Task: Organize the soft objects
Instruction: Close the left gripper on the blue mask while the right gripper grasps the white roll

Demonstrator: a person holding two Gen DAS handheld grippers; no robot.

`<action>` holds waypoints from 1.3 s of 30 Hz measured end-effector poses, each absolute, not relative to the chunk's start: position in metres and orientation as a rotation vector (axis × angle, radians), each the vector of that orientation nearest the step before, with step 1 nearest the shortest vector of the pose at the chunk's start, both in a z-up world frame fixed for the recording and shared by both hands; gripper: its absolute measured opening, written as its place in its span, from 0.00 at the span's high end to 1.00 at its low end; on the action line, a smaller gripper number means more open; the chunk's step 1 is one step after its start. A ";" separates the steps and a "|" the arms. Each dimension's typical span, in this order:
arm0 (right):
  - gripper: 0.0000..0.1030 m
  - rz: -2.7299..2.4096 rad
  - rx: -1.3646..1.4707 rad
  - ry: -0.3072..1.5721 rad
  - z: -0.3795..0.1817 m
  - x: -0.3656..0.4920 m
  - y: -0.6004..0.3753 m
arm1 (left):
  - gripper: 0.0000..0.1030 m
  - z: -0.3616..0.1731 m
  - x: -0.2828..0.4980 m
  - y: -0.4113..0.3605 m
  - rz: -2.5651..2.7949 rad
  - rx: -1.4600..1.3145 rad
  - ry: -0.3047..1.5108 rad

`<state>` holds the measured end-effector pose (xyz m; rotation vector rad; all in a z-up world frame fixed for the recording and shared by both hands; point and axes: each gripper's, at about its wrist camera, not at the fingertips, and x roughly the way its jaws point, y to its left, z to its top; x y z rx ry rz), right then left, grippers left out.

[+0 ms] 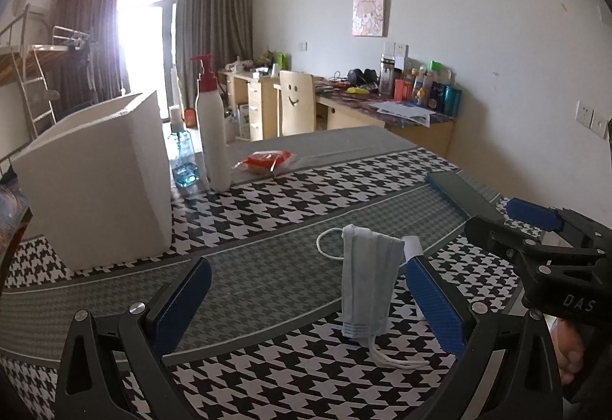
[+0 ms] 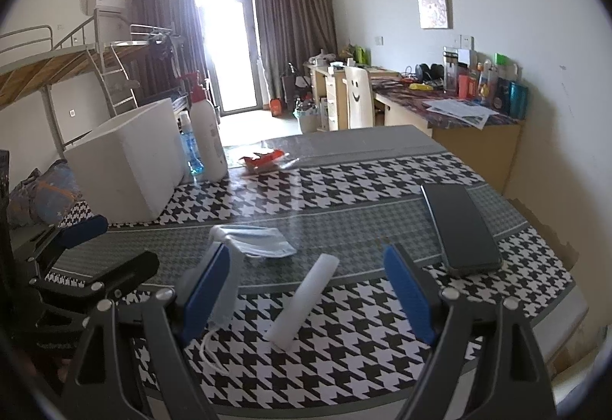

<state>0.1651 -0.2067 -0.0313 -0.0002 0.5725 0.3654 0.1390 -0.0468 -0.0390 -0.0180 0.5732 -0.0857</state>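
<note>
**Both grippers wide over the mask and foam roll**

A pale blue folded face mask (image 1: 369, 278) with white ear loops lies on the black-and-white houndstooth tablecloth (image 1: 306, 186), just inside the right-hand blue pad of the left gripper (image 1: 306, 299). That gripper's jaws are spread wide, nothing clamped. Beside the mask lies a short white foam cylinder (image 2: 304, 301), sitting between the widely parted jaws of the right gripper (image 2: 306, 290), untouched by either pad. Off to the right rests a dark smartphone (image 2: 461, 228). Farther back stand a white foam box (image 1: 95, 175), a white pump bottle with red top (image 1: 210, 125) and a red snack packet (image 1: 266, 160).
</note>
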 end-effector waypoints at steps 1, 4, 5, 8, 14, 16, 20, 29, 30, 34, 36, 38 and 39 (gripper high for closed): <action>0.16 0.359 -0.001 0.573 -0.032 0.166 -0.207 | 0.01 -0.040 0.140 -0.047 -0.089 -0.018 0.578; 0.16 0.356 0.005 0.577 -0.036 0.167 -0.210 | 0.01 -0.044 0.144 -0.051 -0.101 -0.017 0.593; 0.16 0.355 0.006 0.581 -0.037 0.167 -0.211 | 0.01 -0.045 0.144 -0.052 -0.104 -0.015 0.595; 0.16 0.350 0.001 0.590 -0.040 0.170 -0.213 | 0.01 -0.050 0.148 -0.056 -0.116 -0.007 0.610; 0.16 0.339 0.004 0.617 -0.050 0.175 -0.215 | 0.01 -0.058 0.155 -0.061 -0.124 -0.003 0.645; 0.16 0.334 0.006 0.630 -0.054 0.178 -0.217 | 0.01 -0.060 0.157 -0.063 -0.124 -0.001 0.652; 0.16 0.325 0.011 0.641 -0.057 0.180 -0.221 | 0.01 -0.065 0.163 -0.067 -0.133 0.009 0.660; 0.16 0.305 0.007 0.661 -0.063 0.182 -0.227 | 0.01 -0.070 0.171 -0.073 -0.145 0.018 0.693; 0.16 0.306 0.004 0.664 -0.064 0.183 -0.227 | 0.01 -0.071 0.173 -0.073 -0.143 0.018 0.697; 0.16 0.312 0.006 0.681 -0.069 0.187 -0.227 | 0.04 -0.075 0.177 -0.075 -0.147 0.019 0.708; 0.16 0.306 0.007 0.687 -0.071 0.188 -0.226 | 0.08 -0.076 0.178 -0.076 -0.154 0.020 0.714; 0.16 0.304 0.000 0.694 -0.073 0.190 -0.226 | 0.13 -0.078 0.180 -0.077 -0.155 0.025 0.721; 0.16 0.310 0.000 0.698 -0.075 0.191 -0.227 | 0.14 -0.079 0.182 -0.078 -0.156 0.029 0.724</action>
